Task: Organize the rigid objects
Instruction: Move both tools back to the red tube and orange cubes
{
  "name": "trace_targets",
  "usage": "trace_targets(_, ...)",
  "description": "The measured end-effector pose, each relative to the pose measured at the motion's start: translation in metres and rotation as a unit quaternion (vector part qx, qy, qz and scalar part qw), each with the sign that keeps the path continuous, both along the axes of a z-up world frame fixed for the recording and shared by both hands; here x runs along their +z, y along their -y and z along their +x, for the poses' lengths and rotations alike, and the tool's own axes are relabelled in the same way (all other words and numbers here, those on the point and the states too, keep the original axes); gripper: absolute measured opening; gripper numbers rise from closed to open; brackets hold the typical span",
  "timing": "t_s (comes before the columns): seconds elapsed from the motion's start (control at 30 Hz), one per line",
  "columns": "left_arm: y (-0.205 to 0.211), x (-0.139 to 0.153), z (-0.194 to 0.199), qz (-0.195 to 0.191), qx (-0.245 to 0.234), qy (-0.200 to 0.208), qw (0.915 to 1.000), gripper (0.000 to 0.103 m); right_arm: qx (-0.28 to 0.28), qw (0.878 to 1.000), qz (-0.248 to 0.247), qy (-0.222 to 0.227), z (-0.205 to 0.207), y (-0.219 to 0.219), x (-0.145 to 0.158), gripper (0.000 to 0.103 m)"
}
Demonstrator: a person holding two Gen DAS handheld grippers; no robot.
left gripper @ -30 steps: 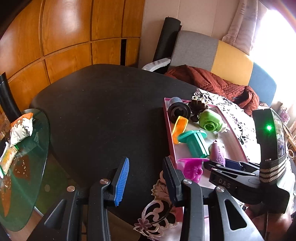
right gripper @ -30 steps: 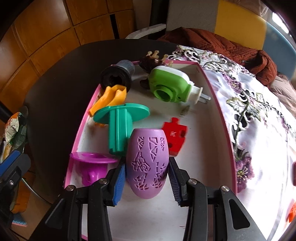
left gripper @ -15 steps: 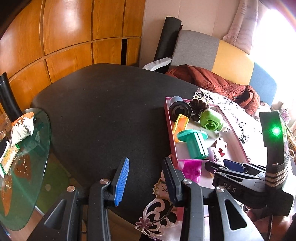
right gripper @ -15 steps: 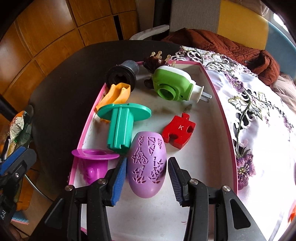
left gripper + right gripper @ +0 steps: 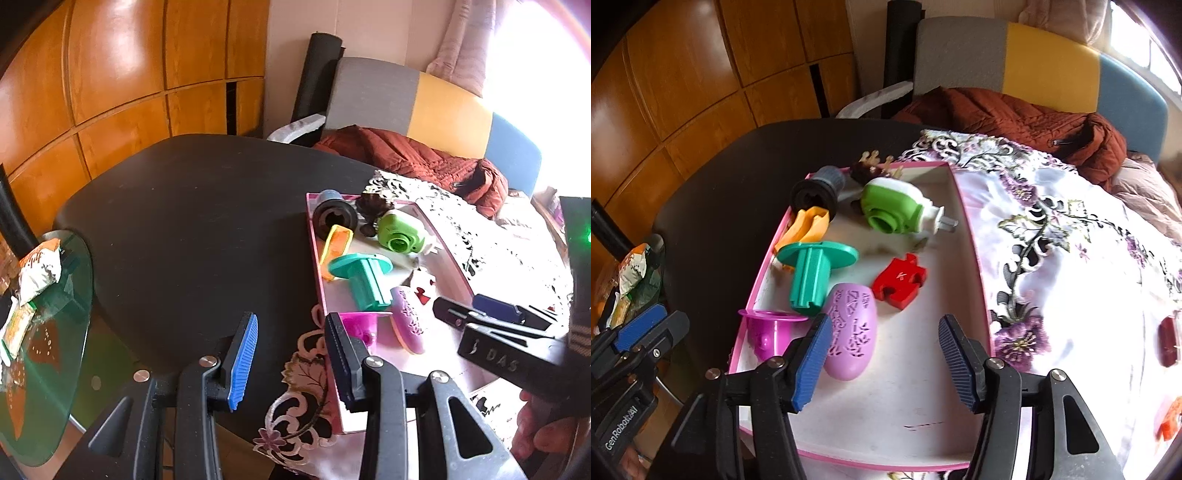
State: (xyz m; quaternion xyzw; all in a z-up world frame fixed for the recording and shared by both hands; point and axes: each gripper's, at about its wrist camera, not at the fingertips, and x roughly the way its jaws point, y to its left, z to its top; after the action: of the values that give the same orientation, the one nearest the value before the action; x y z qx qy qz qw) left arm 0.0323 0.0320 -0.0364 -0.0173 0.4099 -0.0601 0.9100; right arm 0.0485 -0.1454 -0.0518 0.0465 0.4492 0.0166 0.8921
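Note:
A pink-rimmed tray [image 5: 975, 258] holds a purple patterned oval [image 5: 851, 332], a red puzzle piece [image 5: 899, 282], a teal flanged part [image 5: 812, 273], a magenta funnel-like piece [image 5: 768, 328], an orange piece [image 5: 807, 227], a green and white plug [image 5: 897, 212] and a black cylinder [image 5: 816, 192]. My right gripper [image 5: 882, 363] is open and empty above the tray's near part, with the purple oval lying beside its left finger. My left gripper [image 5: 291, 362] is open and empty over the black table, left of the tray [image 5: 314, 258]. The purple oval [image 5: 408, 321] also shows there.
The tray rests on a floral cloth [image 5: 1071, 258] over a black table [image 5: 184, 221]. A dark red object [image 5: 1169, 341] and an orange one [image 5: 1169, 417] lie on the cloth at right. A glass side table [image 5: 40, 332] with snack packets stands at left. A rust jacket [image 5: 1015, 114] lies on the sofa behind.
My right gripper opened and let go of the purple oval, which now lies on its side in the tray. The gripper drew back and up. The left gripper barely moved.

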Motion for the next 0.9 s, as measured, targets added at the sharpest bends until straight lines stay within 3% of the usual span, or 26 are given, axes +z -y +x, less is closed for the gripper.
trace_targets(0.5,0.059,0.012,-0.009,0.021,-0.09,0.016,0.9956,0.038,-0.07,0.995,-0.049,0.056,-0.026,0.073,0.032,0.073)
trace_targets(0.9,0.119,0.015,-0.018,0.038,-0.164,0.021,0.9854,0.038,-0.154,0.984,-0.072,0.058,-0.052,0.166,0.04,0.074)
